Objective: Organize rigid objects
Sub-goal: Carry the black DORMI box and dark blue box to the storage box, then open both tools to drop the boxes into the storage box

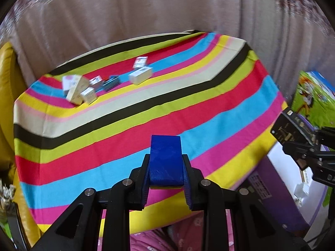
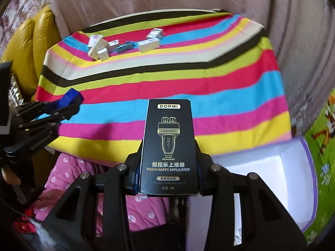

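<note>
My left gripper (image 1: 165, 163) is shut on a small blue box (image 1: 165, 152), which it holds above the near part of the striped tablecloth (image 1: 188, 108). That gripper (image 2: 69, 106) and its blue box (image 2: 72, 97) also show at the left of the right wrist view. My right gripper (image 2: 169, 146) is shut on a black box marked DORMI (image 2: 169, 129). The same black box (image 1: 290, 125) shows at the right edge of the left wrist view. Several small white and beige boxes (image 1: 140, 75) (image 2: 98, 48) lie scattered at the far side of the cloth.
An open box with purple walls and a white inside (image 2: 272, 167) stands at the table's right. A yellow seat (image 2: 31, 41) is at the left and a pinkish curtain (image 1: 146, 10) hangs behind. Pink quilted fabric (image 2: 83, 177) lies below the near edge. A green cartoon mat (image 2: 322, 125) is at far right.
</note>
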